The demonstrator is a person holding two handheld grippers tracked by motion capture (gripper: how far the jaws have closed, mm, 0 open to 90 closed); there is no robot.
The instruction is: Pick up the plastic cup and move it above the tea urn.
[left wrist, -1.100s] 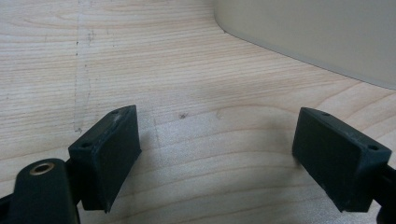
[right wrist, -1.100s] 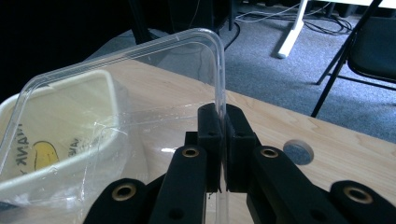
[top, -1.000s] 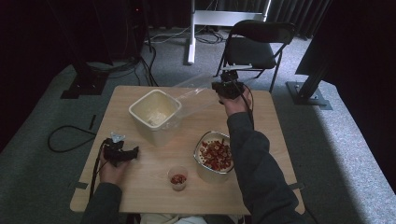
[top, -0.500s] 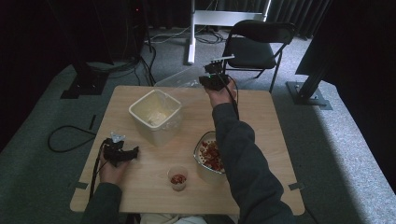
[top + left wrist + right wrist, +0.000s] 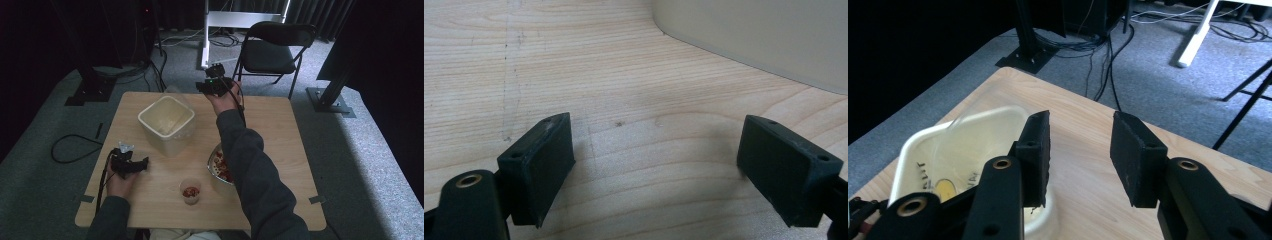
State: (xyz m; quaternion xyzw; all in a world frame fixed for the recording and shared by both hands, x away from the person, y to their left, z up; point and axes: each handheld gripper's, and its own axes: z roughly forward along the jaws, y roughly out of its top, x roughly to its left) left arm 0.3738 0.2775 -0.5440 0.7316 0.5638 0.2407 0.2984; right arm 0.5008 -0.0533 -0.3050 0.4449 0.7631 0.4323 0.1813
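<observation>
Your right gripper, jaws just opened and empty, hovers near the far table edge beside the cream tub, so a careless swing could knock off what looks like a clear lid against it, while your left gripper rests open.

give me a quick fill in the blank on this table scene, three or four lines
1. The cream tub stands on the ____ table.
2. The small clear cup holds something ____ in colour.
3. Nothing sits between the right tool's jaws; they are ____.
4. The left tool rests low over the ____.

Missing words: wooden; red; open; table
</observation>
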